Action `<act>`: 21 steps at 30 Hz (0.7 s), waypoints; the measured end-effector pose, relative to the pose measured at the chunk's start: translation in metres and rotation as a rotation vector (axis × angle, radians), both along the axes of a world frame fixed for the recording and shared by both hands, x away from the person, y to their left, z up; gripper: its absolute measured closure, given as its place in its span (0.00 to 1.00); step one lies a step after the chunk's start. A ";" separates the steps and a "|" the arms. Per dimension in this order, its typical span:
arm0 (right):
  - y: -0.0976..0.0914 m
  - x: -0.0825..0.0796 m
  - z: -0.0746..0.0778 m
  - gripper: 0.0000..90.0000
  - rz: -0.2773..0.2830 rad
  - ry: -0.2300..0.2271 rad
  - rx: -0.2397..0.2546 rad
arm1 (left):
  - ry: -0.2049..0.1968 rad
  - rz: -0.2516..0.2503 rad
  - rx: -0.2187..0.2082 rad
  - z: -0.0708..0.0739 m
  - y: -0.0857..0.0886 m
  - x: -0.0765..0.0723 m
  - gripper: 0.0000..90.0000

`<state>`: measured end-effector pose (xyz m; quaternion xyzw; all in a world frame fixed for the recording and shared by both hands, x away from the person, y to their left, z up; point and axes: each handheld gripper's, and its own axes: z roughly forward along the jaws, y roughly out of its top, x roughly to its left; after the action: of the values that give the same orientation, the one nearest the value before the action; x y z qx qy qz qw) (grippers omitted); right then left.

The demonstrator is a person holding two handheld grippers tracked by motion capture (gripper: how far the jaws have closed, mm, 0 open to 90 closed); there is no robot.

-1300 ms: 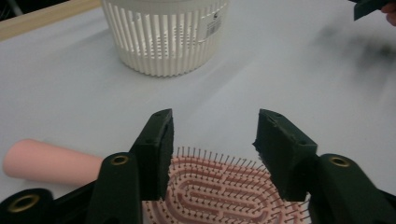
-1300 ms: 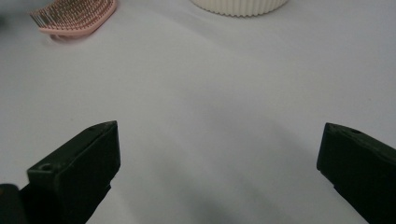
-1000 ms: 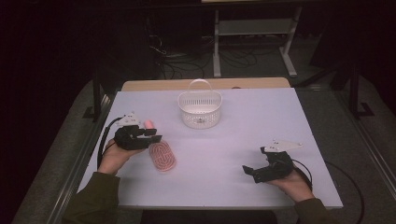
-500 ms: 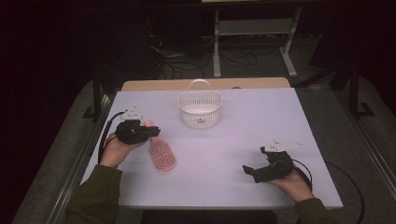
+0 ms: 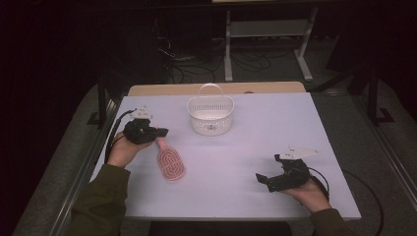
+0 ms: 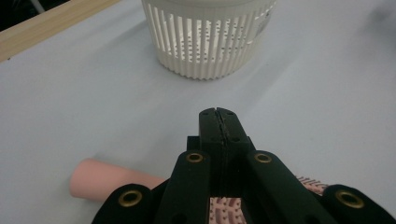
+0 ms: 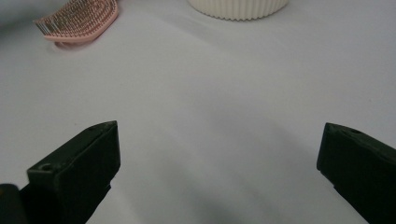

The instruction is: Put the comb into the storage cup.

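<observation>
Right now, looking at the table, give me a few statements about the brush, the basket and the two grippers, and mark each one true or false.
1. The pink hairbrush lies inside the white basket. False: it lies on the table, bristles up, in front of the basket and to its left.
2. The left gripper has its jaws closed together with nothing between them. True.
3. The right gripper is clamped on the brush handle. False: its jaws stand wide apart over bare table, far from the brush.
4. The basket stands upright with its handle raised. True.
5. The left gripper hovers above the brush handle, pointing toward the basket. True.
</observation>
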<state>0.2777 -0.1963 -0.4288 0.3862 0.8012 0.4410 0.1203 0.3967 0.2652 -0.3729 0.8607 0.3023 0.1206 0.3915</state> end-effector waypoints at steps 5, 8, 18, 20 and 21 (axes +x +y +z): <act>0.000 0.000 0.000 0.00 0.002 0.004 0.003 | -0.003 0.004 0.006 0.002 0.000 0.007 1.00; 0.000 0.000 0.000 0.00 0.002 0.005 0.004 | -0.003 0.013 0.017 0.002 0.001 0.014 1.00; 0.001 0.000 -0.001 0.00 0.009 0.007 0.000 | 0.001 0.042 0.038 0.000 0.003 0.034 1.00; 0.001 0.000 -0.001 0.00 0.010 0.007 0.000 | 0.005 0.045 0.046 -0.001 0.003 0.038 1.00; 0.001 0.000 -0.001 0.00 0.010 0.007 0.000 | 0.005 0.045 0.046 -0.001 0.003 0.038 1.00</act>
<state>0.2777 -0.1949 -0.4303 0.3836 0.8037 0.4400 0.1152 0.4344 0.2682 -0.3740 0.8628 0.3197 0.1341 0.3679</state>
